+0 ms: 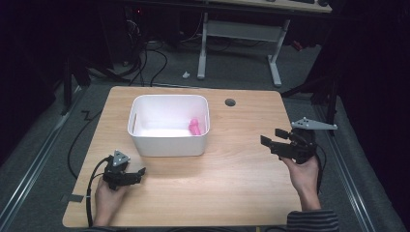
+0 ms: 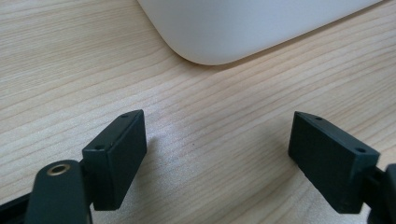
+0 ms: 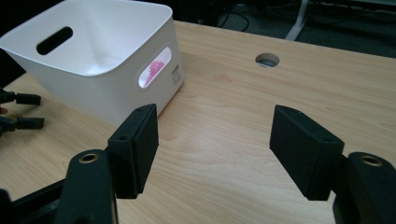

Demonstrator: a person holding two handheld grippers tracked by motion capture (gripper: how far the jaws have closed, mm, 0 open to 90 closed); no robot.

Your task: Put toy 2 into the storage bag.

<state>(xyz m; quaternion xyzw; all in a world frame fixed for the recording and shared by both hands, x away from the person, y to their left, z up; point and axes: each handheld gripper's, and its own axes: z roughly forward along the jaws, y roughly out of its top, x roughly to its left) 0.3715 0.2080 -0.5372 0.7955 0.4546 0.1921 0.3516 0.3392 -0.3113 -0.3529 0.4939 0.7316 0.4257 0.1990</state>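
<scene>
Small pink object (image 1: 194, 126) lies inside the white rectangular plastic bin (image 1: 145, 140), toward its right end, mid-table on the light wooden table (image 1: 232, 183); left gripper (image 1: 138, 173) low near the bin's front corner, jaws spread, empty; right gripper (image 1: 273, 137) off right, jaws wide, holding nothing.

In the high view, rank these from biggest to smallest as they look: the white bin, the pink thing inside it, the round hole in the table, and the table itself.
Largest to smallest in the high view:
1. wooden table
2. white bin
3. pink object and round hole: these look close in size, so I won't rank them.
</scene>
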